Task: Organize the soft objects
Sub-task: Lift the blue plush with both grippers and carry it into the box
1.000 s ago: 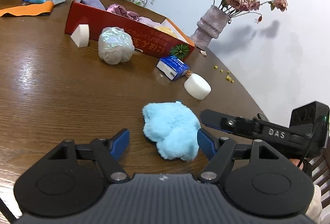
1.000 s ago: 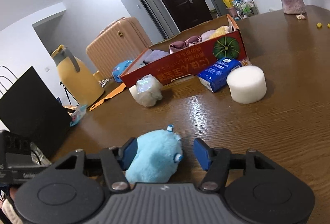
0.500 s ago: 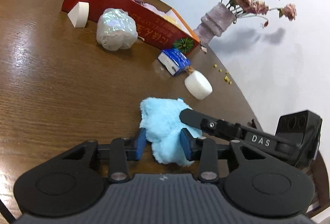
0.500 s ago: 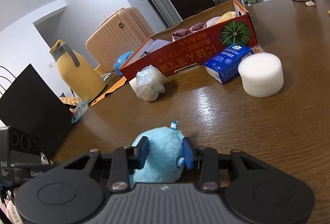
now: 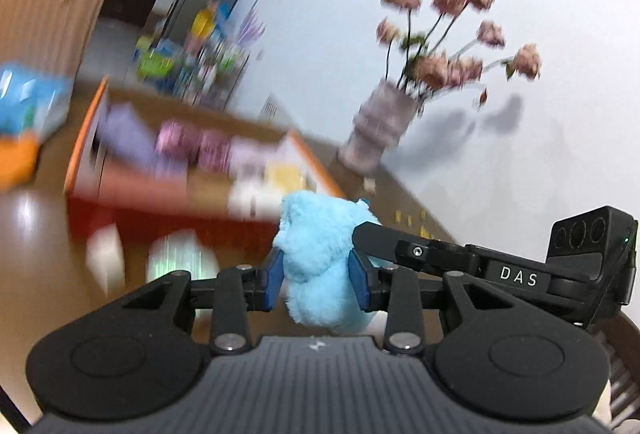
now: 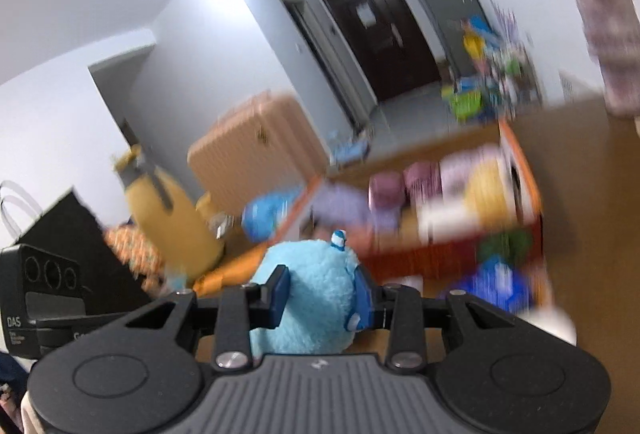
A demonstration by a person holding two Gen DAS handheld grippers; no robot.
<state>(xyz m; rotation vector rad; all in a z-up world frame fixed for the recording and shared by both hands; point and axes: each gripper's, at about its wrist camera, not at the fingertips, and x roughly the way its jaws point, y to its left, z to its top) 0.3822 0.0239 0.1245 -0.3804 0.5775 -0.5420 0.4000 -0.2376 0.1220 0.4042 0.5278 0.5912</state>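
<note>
Both grippers clamped on one blue plush [image 5: 320,266], from different sides. Left gripper [image 5: 316,284]: blue pads pressed into the fur on either side, plush bulging above and below the pinch line. Right gripper [image 6: 322,296]: same hold, pads sunk into the fur, a small white-and-blue nub of the toy poking up above them. In the left view, a right finger [image 5: 384,238] reaching in from the right and touching the plush's upper flank; so the two grips apparently meet at an angle, not in line.

Plush apparently off the table [image 5: 36,234], held between the hands; backgrounds heavily motion-blurred.

Key relation: red box [image 5: 168,190] lies ahead of and below the fingers in both views, open top facing up, already holding purple, pink and yellow soft items. Long axis of box running across the left view. Neither hand clearly nearer; blur prevents a call.

Judgement: carry over the near wall, then release; free space inside the box not readable.
</note>
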